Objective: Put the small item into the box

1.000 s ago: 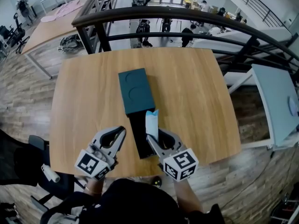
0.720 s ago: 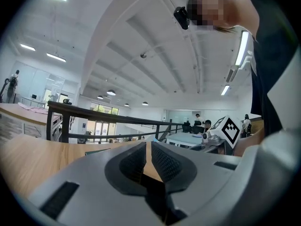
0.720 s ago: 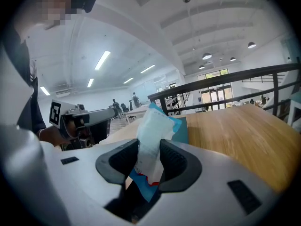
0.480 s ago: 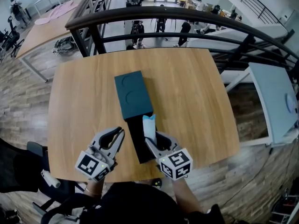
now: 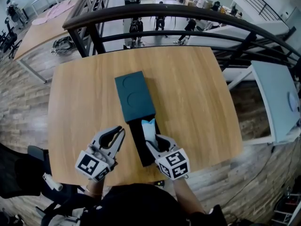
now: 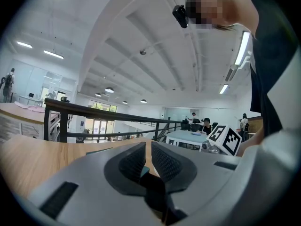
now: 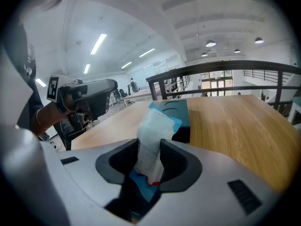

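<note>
A dark teal box lid (image 5: 134, 95) lies mid-table, partly slid off a black open tray (image 5: 141, 149) that reaches toward the near edge. My right gripper (image 5: 151, 139) is shut on a small pale blue and white packet (image 5: 149, 127), which stands up between its jaws just above the tray. In the right gripper view the packet (image 7: 153, 128) is pinched between the pads, with the teal lid (image 7: 176, 111) right behind it. My left gripper (image 5: 121, 131) hangs left of the tray, shut and holding nothing; the left gripper view shows its pads (image 6: 133, 159) nearly touching.
The round wooden table (image 5: 197, 88) ends at a dark metal railing (image 5: 188, 13) with a drop to a lower floor beyond. A pale blue table (image 5: 277, 102) stands to the right. The table's near edge lies just under both grippers.
My right gripper has sunk with the packet and tipped downward, bringing it closer to the black tray. The left gripper has shifted only slightly.
</note>
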A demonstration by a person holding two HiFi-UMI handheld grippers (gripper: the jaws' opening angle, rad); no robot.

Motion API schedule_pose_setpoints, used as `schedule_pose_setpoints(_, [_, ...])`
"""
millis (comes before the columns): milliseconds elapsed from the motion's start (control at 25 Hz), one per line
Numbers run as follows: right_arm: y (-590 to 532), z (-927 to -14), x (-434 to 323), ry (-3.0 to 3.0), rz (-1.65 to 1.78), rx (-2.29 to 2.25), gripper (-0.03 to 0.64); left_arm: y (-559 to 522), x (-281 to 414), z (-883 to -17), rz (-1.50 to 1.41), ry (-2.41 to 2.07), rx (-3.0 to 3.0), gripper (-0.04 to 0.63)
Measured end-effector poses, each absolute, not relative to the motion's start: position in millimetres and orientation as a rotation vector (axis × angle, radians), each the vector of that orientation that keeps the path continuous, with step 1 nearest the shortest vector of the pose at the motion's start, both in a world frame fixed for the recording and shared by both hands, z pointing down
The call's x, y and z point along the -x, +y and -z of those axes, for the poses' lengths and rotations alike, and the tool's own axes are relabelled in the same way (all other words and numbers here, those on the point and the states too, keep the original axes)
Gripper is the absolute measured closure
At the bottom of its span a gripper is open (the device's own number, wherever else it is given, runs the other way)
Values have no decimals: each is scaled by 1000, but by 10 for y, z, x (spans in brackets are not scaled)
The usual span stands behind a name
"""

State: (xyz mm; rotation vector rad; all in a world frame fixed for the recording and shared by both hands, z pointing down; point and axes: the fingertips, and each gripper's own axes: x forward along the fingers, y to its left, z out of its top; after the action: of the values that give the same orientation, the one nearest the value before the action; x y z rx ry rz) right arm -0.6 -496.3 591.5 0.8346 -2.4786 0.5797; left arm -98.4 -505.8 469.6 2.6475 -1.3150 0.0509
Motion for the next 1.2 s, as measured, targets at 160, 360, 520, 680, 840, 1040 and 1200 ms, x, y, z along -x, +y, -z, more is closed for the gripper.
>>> schedule_pose_setpoints(160, [-4962, -6059, 35, -2426, -589, -813, 469, -5119, 1025, -4679, -22, -1313, -2641, 568])
schedule_pose_setpoints(360, [-4987, -6243, 54, -2359, -579, -783, 468, -5205, 1040, -4631, 39, -1292, -2658, 568])
schedule_pose_setpoints(520, [-4976, -6328, 87, -2312, -571, -749, 468, -5240, 1107, -4703, 24, -1311, -2631, 568])
schedule_pose_setpoints(680, [-4961, -6389, 138, -2274, -587, -702, 466, -5281, 1177, -4751, 10, -1326, -2611, 568])
schedule_pose_setpoints(840, [-4965, -6476, 181, -2245, -591, -676, 466, -5317, 1295, -4781, 1, -1355, -2613, 568])
schedule_pose_setpoints(1040, [-4964, -6560, 212, -2203, -588, -662, 465, -5328, 1408, -4768, 37, -1371, -2600, 568])
schedule_pose_setpoints(1200, [-4985, -6614, 262, -2180, -576, -649, 465, -5341, 1520, -4801, 25, -1390, -2583, 568])
